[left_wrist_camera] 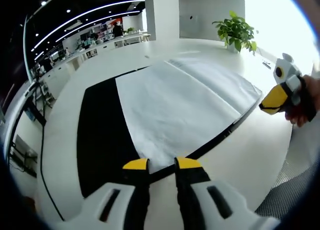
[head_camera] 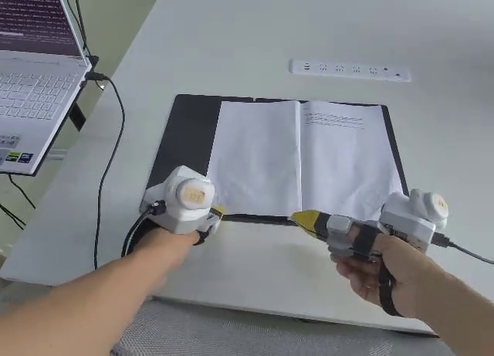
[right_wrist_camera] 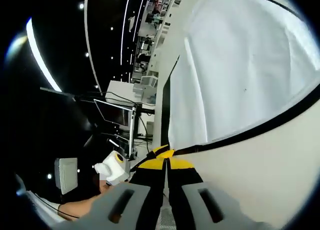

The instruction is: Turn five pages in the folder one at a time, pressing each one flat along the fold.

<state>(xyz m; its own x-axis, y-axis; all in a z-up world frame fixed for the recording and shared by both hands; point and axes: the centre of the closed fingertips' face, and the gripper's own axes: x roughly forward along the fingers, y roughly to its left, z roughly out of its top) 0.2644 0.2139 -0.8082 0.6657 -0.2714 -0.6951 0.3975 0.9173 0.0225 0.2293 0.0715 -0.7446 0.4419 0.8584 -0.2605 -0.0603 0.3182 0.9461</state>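
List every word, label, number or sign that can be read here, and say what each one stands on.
No text here is legible enough to quote.
Right page of the folder: a few printed lines at the top, too small to read.
Laptop screen: rows of text, too small to read.
Laptop keys and stickers: blurred.
Power strip: small marks, unreadable.

A wide white table runs to the top of the head view. On it are a laptop at upper left, a black cable trailing from the laptop, and a white power strip at upper right. In the left gripper view, a potted plant stands at top right beside a bright white glare. A white pillar rises at top centre, and ceiling light strips curve over distant desks at upper left.
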